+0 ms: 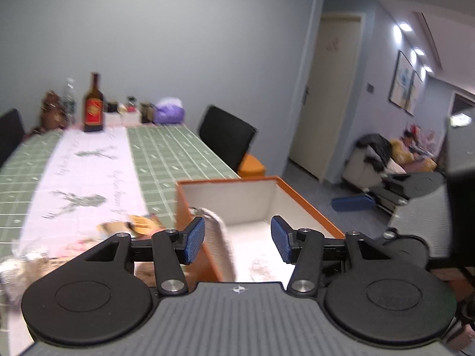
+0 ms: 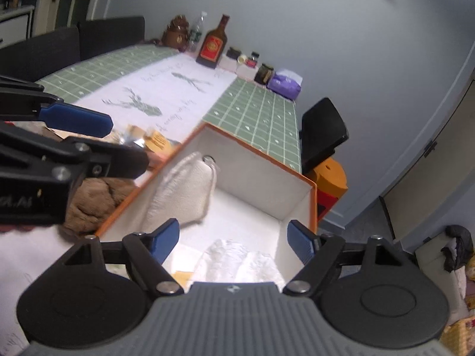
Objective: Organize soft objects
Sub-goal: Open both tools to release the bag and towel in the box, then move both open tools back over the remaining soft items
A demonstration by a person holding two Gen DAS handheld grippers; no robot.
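Two grippers hanging over an orange box [image 2: 313, 204]

Left gripper [image 1: 237, 238] and right gripper [image 2: 233, 241] jaws standing apart, empty; a quilted white pouch [image 2: 184, 190] leaning inside; brown furry toy [image 2: 95, 204] lying left.

One orange box [image 2: 313, 204] holds one white pouch [image 2: 184, 190] and one clear plastic bag [image 2: 237, 258]. One brown plush [image 2: 95, 201] lies beside it. One brown liquor bottle [image 2: 213, 44], one purple tissue pack [image 2: 285, 83] and two black chairs [image 2: 322, 133] [image 2: 38, 53] stand farther off.

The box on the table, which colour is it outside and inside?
The box is orange outside and white inside; the right wrist view shows it best.
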